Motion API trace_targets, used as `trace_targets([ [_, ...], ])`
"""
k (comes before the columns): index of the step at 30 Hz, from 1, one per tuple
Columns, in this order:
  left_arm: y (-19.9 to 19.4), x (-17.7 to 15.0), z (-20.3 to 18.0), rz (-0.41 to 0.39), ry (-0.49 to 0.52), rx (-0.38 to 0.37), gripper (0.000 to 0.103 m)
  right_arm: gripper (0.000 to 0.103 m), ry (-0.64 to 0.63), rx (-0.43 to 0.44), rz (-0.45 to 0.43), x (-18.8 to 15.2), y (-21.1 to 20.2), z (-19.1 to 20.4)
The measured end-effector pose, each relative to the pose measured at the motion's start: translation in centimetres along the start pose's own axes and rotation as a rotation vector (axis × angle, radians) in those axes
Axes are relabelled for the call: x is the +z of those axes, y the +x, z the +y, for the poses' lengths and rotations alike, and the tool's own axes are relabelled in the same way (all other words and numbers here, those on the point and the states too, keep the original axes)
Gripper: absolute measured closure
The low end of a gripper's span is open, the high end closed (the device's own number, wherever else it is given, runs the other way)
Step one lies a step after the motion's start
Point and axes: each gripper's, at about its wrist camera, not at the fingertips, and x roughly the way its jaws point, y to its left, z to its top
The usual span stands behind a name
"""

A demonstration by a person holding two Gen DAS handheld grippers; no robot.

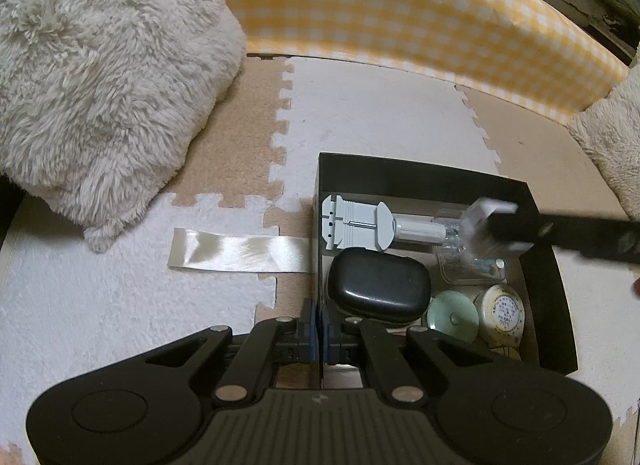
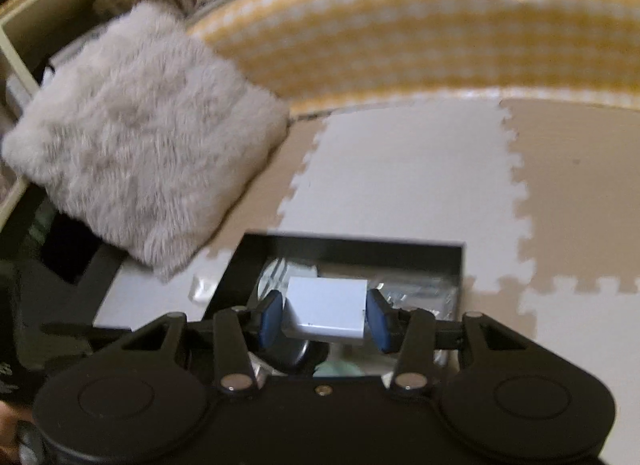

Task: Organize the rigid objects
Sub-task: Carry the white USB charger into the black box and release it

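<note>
Left gripper (image 1: 320,329) clamped together on the near-left wall of the shallow black cardboard box (image 1: 420,173), blue pads pinched tight either side of that thin wall. Right gripper (image 2: 325,315) clamped on a small white rectangular block (image 2: 326,313), blue pads (image 2: 269,319) pressing its two opposite faces, block carried in the air above the box; seen from the left wrist as a blurred white shape (image 1: 490,225) at the tip of a dark arm reaching in from the right. Inside the box: a grey plastic vice-like tool (image 1: 356,225) lying along the far wall, a black glossy rounded case (image 1: 380,289) just beside the near-left wall, a clear plastic container (image 1: 468,261) toward the right, a pale green round disc (image 1: 452,317) and a cream round tin with printed lid (image 1: 502,311) side by side at the near-right. Box resting on beige and white interlocking foam floor mats (image 1: 380,113). Strip of shiny cream satin ribbon (image 1: 240,251) flat on the mat just left of the box, one end touching its outer wall. Fluffy off-white cushion (image 1: 104,77) well off to the far left, yellow-and-white gingham fabric edge (image 1: 400,17) curving behind. Right-wrist picture blurred, box contents there hard to make out.
</note>
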Motion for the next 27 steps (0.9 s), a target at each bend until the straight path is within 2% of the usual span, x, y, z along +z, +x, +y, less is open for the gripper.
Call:
trace_targets([
  [7, 0.0, 0.0, 0.0, 0.0, 0.001, 0.001, 0.1, 0.056, -0.038, -0.089, 0.062, -0.8, 2.9, 0.5],
  [10, 0.0, 0.0, 0.0, 0.0, 0.002, 0.001, 0.1, 0.054, -0.028, -0.085, 0.07, -1.2, 3.1, -0.1],
  [12, 0.0, 0.0, 0.0, 0.0, 0.001, 0.001, 0.1, 0.044, -0.03, -0.084, 0.089, -1.3, 3.5, 0.0],
  [22, 0.0, -0.1, -0.1, 0.001, 0.006, 0.004, 0.1, 0.041, -0.031, -0.085, 0.086, -1.2, 2.7, 0.3],
  [24, 0.0, -0.1, -0.1, 0.001, 0.006, 0.004, 0.1, 0.038, -0.029, -0.081, 0.085, -1.1, 2.4, 0.4],
  [27, -0.1, -0.1, -0.1, 0.001, 0.003, 0.003, 0.1, 0.027, -0.028, -0.074, 0.074, -1.0, 1.8, 0.6],
])
